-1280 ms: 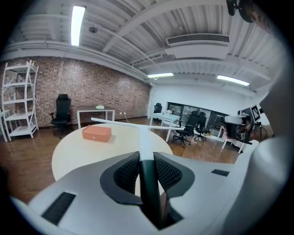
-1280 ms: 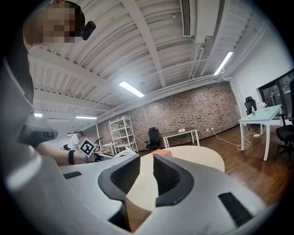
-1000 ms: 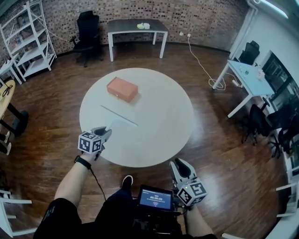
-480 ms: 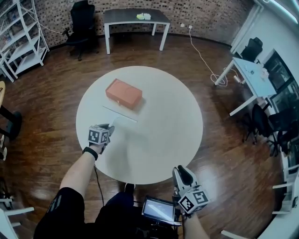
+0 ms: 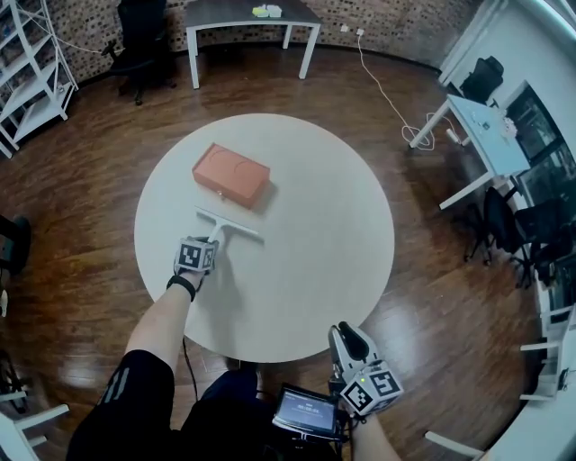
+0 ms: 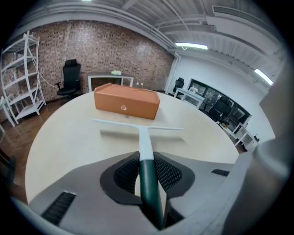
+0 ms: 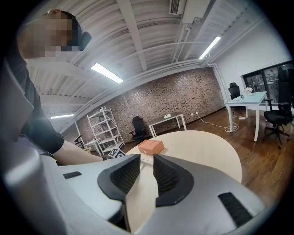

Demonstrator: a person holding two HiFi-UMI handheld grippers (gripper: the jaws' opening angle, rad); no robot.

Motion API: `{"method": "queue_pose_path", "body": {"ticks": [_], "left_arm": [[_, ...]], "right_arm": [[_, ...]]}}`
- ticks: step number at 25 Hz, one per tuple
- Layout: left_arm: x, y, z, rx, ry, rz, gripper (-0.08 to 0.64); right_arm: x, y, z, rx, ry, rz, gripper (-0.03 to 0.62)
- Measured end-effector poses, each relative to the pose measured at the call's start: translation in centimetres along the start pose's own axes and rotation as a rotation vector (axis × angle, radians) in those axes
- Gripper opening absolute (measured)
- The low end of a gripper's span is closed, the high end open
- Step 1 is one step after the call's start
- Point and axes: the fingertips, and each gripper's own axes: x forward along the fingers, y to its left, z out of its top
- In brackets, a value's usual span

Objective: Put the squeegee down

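Observation:
A squeegee (image 6: 143, 137) with a white blade and a dark green handle lies low over the round white table (image 5: 306, 234); its blade (image 5: 229, 223) runs crosswise just in front of an orange box (image 5: 231, 176). My left gripper (image 5: 209, 250) is shut on the green handle, whose white neck sticks out past the pads (image 6: 167, 173). In the left gripper view the blade (image 6: 138, 127) casts a shadow on the tabletop close under it. My right gripper (image 5: 346, 345) hangs off the table's near edge, its jaws a narrow gap apart with nothing between them.
The orange box (image 6: 126, 101) stands on the table just beyond the blade. A screen device (image 5: 306, 411) sits near my body. A grey table (image 5: 243, 16), office chairs and white shelving (image 5: 36, 54) ring the room on the wooden floor.
My left gripper has carried the squeegee forward over the table, and the blade now lies closer to the orange box. The right gripper has stayed by the near edge.

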Motion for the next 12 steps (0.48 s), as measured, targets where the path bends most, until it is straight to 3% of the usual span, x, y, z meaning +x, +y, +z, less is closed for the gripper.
{"method": "queue_pose_path", "body": {"ticks": [12], "left_arm": [[2.2,0.3,-1.2,0.036,0.054,0.01,0.094]], "right_arm": [[2.8,0.8,0.6,-0.027,0.022,0.034,0.11]]}}
